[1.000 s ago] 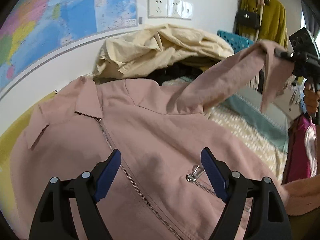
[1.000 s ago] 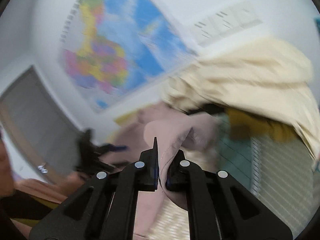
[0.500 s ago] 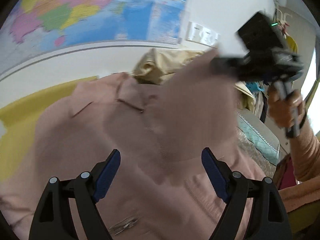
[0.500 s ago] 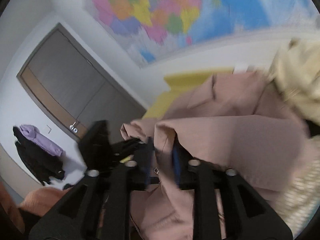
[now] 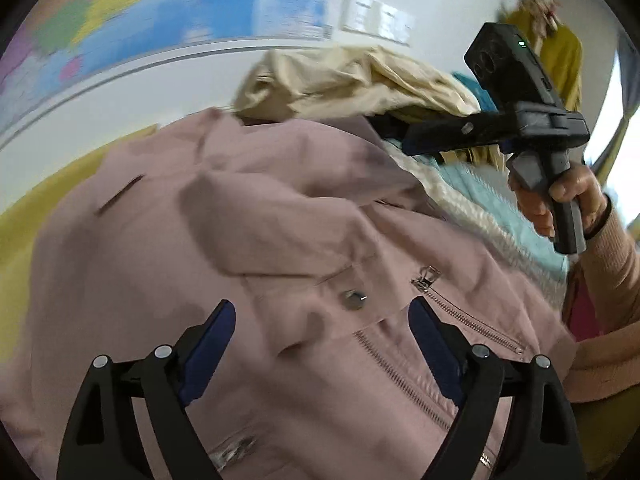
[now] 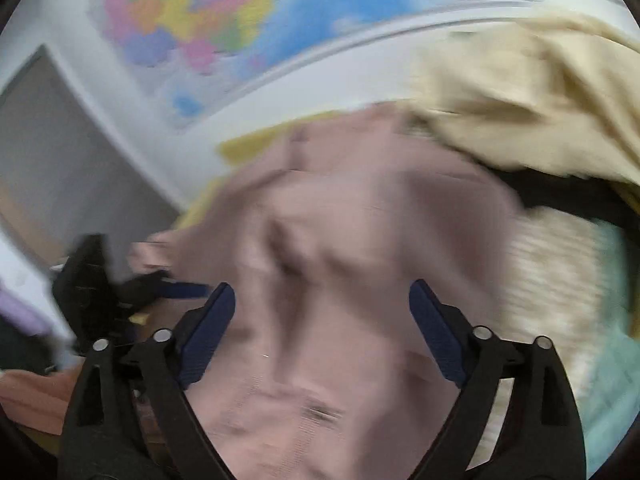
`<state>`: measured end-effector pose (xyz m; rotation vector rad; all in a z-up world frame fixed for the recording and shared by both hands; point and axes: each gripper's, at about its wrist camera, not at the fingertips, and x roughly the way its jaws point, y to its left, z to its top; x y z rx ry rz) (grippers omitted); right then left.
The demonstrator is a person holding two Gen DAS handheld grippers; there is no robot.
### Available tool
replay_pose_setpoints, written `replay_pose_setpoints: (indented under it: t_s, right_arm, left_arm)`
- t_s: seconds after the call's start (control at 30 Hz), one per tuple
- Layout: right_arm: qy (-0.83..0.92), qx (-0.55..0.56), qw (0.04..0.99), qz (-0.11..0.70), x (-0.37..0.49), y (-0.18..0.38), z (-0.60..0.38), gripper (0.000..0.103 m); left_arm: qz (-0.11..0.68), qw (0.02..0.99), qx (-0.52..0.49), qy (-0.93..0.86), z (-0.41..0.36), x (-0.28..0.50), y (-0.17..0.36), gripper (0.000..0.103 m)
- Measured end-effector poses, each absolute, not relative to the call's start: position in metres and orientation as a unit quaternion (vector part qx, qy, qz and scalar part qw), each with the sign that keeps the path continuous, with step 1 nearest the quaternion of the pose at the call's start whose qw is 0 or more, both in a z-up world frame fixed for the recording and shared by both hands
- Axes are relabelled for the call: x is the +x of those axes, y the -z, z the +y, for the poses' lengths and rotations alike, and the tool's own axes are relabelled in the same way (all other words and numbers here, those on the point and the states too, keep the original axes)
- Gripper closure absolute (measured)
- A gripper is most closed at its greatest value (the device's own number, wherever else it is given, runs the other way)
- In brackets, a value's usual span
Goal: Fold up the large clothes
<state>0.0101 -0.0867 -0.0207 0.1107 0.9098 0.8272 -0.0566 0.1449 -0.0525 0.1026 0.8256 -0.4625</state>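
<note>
Left wrist view: your left gripper [image 5: 322, 338] hangs over the pink jacket [image 5: 248, 248], its jaws wide and opening, nothing pinched between the blue pads, only the cloth lying below them. You see the jacket spread across the bed, 1 sleeve folded over its front, a snap button [image 5: 352, 300] and a zipper pull [image 5: 426, 278] just ahead of the pads. Your right gripper [image 5: 416, 144] is up at the right, held in your right hand [image 5: 560, 200], above the jacket's far edge. A cream garment [image 5: 352, 80] is heaped behind the jacket, below the wall map [image 5: 160, 12].

Right wrist view, blurred: your right gripper [image 6: 322, 336] has its jaws wide and opening, with nothing gripped, above the pink jacket [image 6: 360, 240]. The left gripper [image 6: 120, 288] shows at the left, the cream garment [image 6: 520, 96] at upper right.
</note>
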Motion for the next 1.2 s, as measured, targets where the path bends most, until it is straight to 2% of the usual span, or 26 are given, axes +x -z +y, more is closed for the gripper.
replay_pose_setpoints:
  t_s: [0.13, 0.17, 0.23, 0.27, 0.3, 0.33, 0.37, 0.4, 0.43, 0.53, 0.67, 0.8, 0.87, 0.93, 0.97, 1.0, 1.03, 1.07, 1.1, 1.17, 1.2]
  right_arm:
    - [-0.34, 0.09, 0.809, 0.471, 0.011, 0.064, -0.124, 0.014]
    - [-0.34, 0.091, 0.807, 0.475, 0.009, 0.071, -0.127, 0.015]
    - [-0.355, 0.089, 0.803, 0.47, 0.003, 0.077, -0.124, 0.016]
    - [-0.359, 0.081, 0.804, 0.467, 0.001, 0.079, -0.12, 0.018]
    - [-0.358, 0.065, 0.808, 0.463, -0.001, 0.081, -0.113, 0.026]
    - [-0.351, 0.052, 0.818, 0.453, -0.004, 0.082, -0.11, 0.031]
    - [-0.34, 0.038, 0.827, 0.447, -0.004, 0.082, -0.105, 0.044]
    - [-0.333, 0.031, 0.832, 0.444, -0.006, 0.082, -0.102, 0.08]
    - [-0.334, 0.036, 0.829, 0.448, -0.004, 0.082, -0.103, 0.102]
    - [-0.342, 0.06, 0.824, 0.447, -0.002, 0.08, -0.116, 0.101]
    - [-0.346, 0.123, 0.839, 0.402, -0.007, 0.054, -0.156, 0.101]
    - [-0.329, 0.158, 0.837, 0.409, -0.009, 0.06, -0.179, 0.101]
    - [-0.308, 0.193, 0.82, 0.441, 0.0, 0.083, -0.189, 0.097]
    - [-0.278, 0.197, 0.822, 0.456, 0.002, 0.097, -0.191, 0.094]
    - [-0.278, 0.197, 0.822, 0.456, 0.0, 0.097, -0.19, 0.09]
    - [-0.268, 0.181, 0.832, 0.451, -0.002, 0.093, -0.186, 0.075]
    - [-0.259, 0.16, 0.843, 0.443, -0.006, 0.086, -0.184, 0.062]
    - [-0.254, 0.138, 0.855, 0.431, -0.009, 0.078, -0.18, 0.034]
    - [-0.253, 0.112, 0.869, 0.409, -0.014, 0.065, -0.172, 0.027]
    - [-0.268, 0.067, 0.882, 0.382, -0.019, 0.05, -0.156, 0.027]
    - [-0.277, 0.032, 0.887, 0.368, -0.022, 0.041, -0.139, 0.027]
  left_arm:
    - [0.408, 0.881, 0.131, 0.2, 0.108, -0.046, 0.07, 0.013]
    - [0.399, 0.882, 0.167, 0.186, 0.098, -0.046, 0.076, 0.017]
    - [0.395, 0.879, 0.204, 0.174, 0.089, -0.044, 0.085, 0.038]
    - [0.409, 0.874, 0.195, 0.174, 0.091, -0.039, 0.088, 0.06]
    - [0.423, 0.872, 0.166, 0.183, 0.097, -0.033, 0.087, 0.083]
    - [0.425, 0.874, 0.145, 0.183, 0.104, -0.03, 0.085, 0.089]
    - [0.421, 0.882, 0.12, 0.172, 0.115, -0.026, 0.078, 0.092]
    - [0.416, 0.891, 0.09, 0.161, 0.131, -0.023, 0.068, 0.093]
    - [0.411, 0.896, 0.046, 0.16, 0.15, -0.021, 0.057, 0.093]
    - [0.388, 0.908, -0.049, 0.152, 0.204, -0.022, 0.03, 0.094]
    - [0.372, 0.905, -0.163, 0.126, 0.283, -0.021, 0.001, 0.094]
    - [0.421, 0.888, -0.167, 0.077, 0.307, -0.007, 0.018, 0.091]
    - [0.468, 0.87, -0.146, 0.04, 0.309, 0.007, 0.045, 0.087]
    - [0.478, 0.872, -0.102, -0.004, 0.306, 0.012, 0.062, 0.085]
    - [0.475, 0.876, -0.083, -0.001, 0.303, 0.013, 0.068, 0.078]
    - [0.472, 0.878, -0.085, 0.011, 0.303, 0.012, 0.071, 0.069]
    - [0.465, 0.88, -0.093, 0.03, 0.302, 0.009, 0.071, 0.064]
    - [0.457, 0.884, -0.089, 0.045, 0.3, 0.006, 0.068, 0.058]
    - [0.449, 0.888, -0.079, 0.054, 0.297, 0.004, 0.065, 0.054]
    - [0.442, 0.893, -0.049, 0.068, 0.287, 0.001, 0.062, 0.047]
    - [0.443, 0.893, -0.031, 0.07, 0.28, 0.002, 0.062, 0.047]
